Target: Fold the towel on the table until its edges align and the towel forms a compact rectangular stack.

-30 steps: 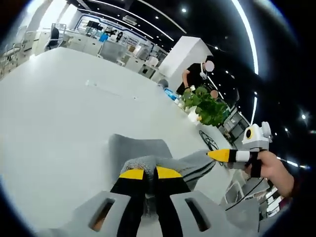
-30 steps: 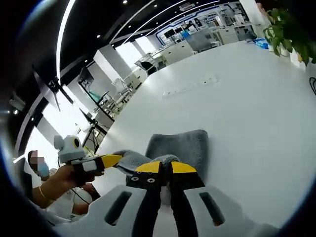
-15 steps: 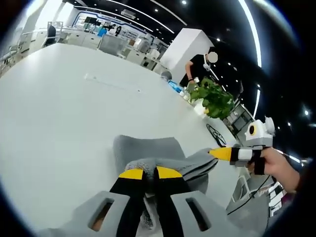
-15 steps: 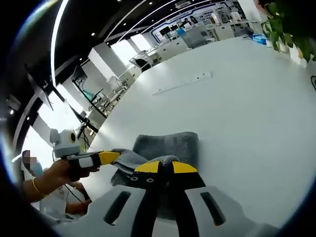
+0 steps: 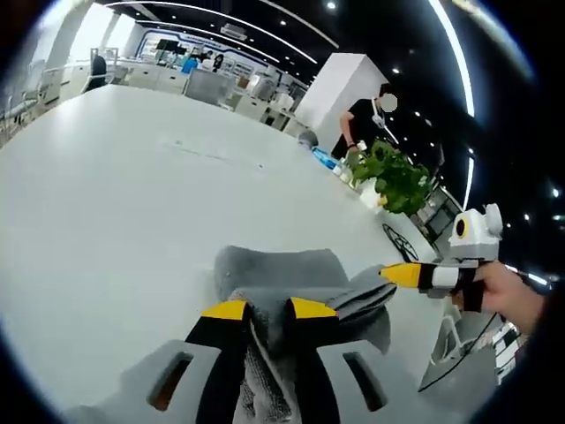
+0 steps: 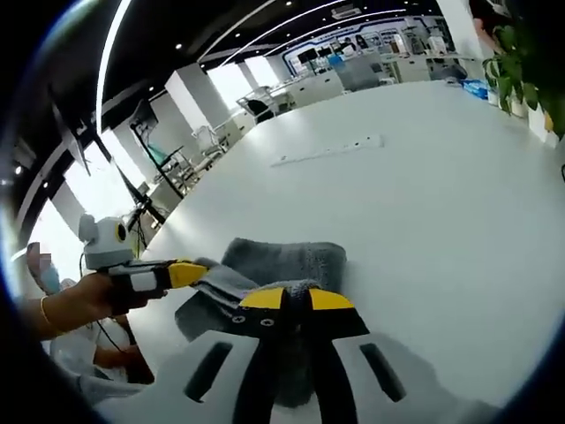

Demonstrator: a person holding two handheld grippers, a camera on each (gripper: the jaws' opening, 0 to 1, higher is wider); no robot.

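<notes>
Since a second ago both grippers have carried their corners of the towel (image 5: 291, 274) further over its far half, so less of the flat grey cloth shows beyond the jaws, and the fold has lifted and bunched between them.

Taking the towel as the landmark: in the left gripper view, the left gripper (image 5: 259, 310) sits at its near edge with the yellow-tipped jaws drawn narrow on a raised ridge of cloth that runs down between them. To the right, the right gripper (image 5: 399, 276) comes in from the side, its yellow tip pinching the towel's right-hand corner, a hand (image 5: 509, 296) behind it. The towel lies on the white table (image 5: 106, 221), the lower layer flat, the lifted layer draped across it.

In the right gripper view the order reverses: the left gripper (image 6: 179, 273) enters at the towel's left corner, and the right gripper (image 6: 297, 300) is closed narrow on the near edge.

The towel's far edge lies straight ahead of both pairs of jaws, its long axis running across from one gripper to the other, so both are about equally near; the move ahead looks like laying the held edge onto that far edge.

The left gripper view gives the potted plant (image 5: 391, 181) and a person beyond the towel; the right gripper view gives a long strip (image 6: 328, 151) on the table.
</notes>
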